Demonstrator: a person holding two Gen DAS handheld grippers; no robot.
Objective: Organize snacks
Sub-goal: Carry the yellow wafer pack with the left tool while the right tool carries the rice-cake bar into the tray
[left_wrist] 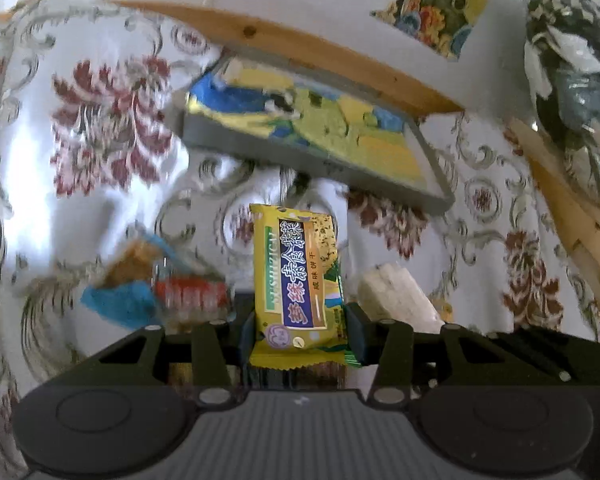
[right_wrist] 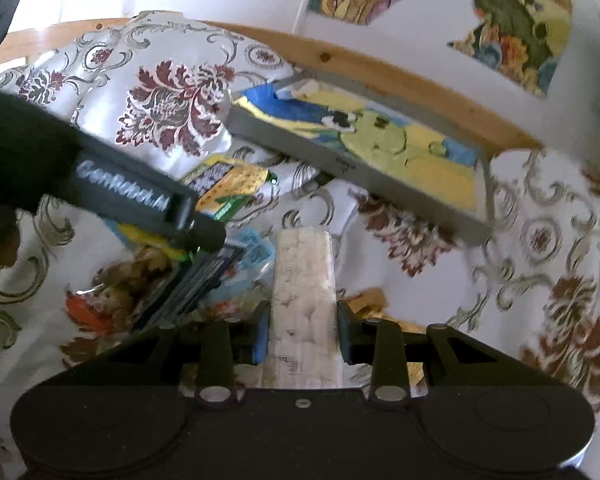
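The left tongs (left_wrist: 298,320) grip a yellow biscuit packet (left_wrist: 296,280) upright, with the grey tray (left_wrist: 312,152) at twelve o'clock. Only the right view shows the right tongs (right_wrist: 302,332) clamping a white rice bar (right_wrist: 302,296), loose snacks (right_wrist: 112,300) at nine o'clock on the surface (right_wrist: 540,240).

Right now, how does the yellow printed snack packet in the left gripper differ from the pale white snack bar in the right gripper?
The yellow printed snack packet is bright yellow with a dark blue label and bold characters; the pale white snack bar is plain, lumpy and cream-coloured, seemingly in clear wrap. The packet is flat with a crimped edge; the bar looks thicker and blockier. Both stand lengthwise, each pinched between a gripper's fingers, over the floral tablecloth.
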